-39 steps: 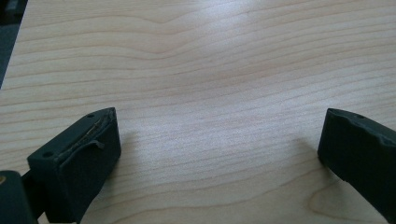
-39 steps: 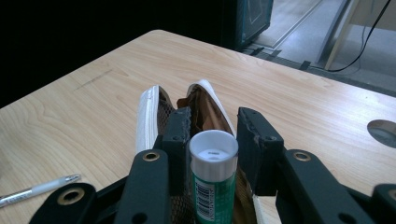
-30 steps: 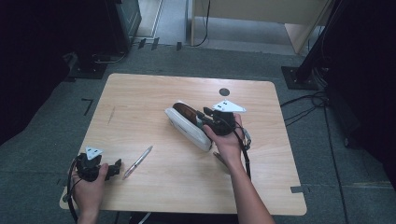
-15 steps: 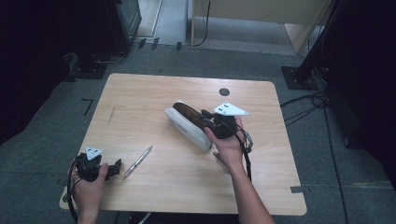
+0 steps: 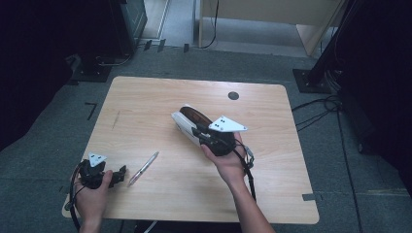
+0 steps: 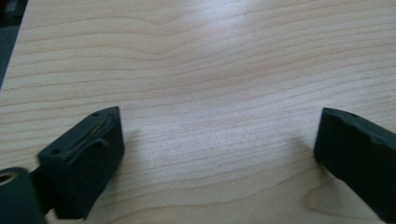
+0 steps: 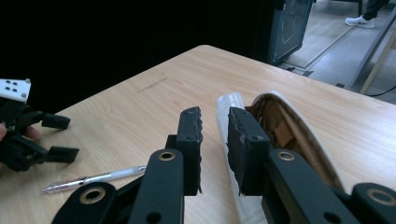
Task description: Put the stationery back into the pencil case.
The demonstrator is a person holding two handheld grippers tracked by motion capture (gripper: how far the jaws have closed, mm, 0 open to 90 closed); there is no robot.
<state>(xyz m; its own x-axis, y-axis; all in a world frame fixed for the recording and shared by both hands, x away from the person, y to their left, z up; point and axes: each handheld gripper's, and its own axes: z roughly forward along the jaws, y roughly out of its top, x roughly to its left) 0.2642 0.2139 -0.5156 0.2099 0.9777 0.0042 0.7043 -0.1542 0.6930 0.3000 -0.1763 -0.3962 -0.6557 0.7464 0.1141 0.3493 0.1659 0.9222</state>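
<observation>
An open white case (image 5: 186, 118) with a brown lining lies mid-table; in the right gripper view the case (image 7: 292, 135) is just right of the jaws. My right gripper (image 5: 197, 132) hovers at its near end. The right gripper (image 7: 215, 128) has a narrow gap between its jaws, which have just been opening a little. The case's white edge shows through the gap with no pad pressing on it. A clear pen (image 5: 143, 168) lies at the front left, pen (image 7: 93, 179). My left gripper (image 5: 119, 175) rests beside it. The left gripper (image 6: 219, 135) is wide open and has just been closing slightly, with only bare wood between its jaws.
The wooden table (image 5: 145, 97) has a round black grommet (image 5: 233, 95) near its far edge. Dark equipment (image 5: 121, 24) stands on the floor behind the table. Cables (image 5: 320, 109) lie off the right side. My left gripper (image 7: 56, 137) appears far left in the right gripper view.
My right hand has shifted left and nearer to the person, over the near end of the case. The left hand, the pen and the case stay where they were.
</observation>
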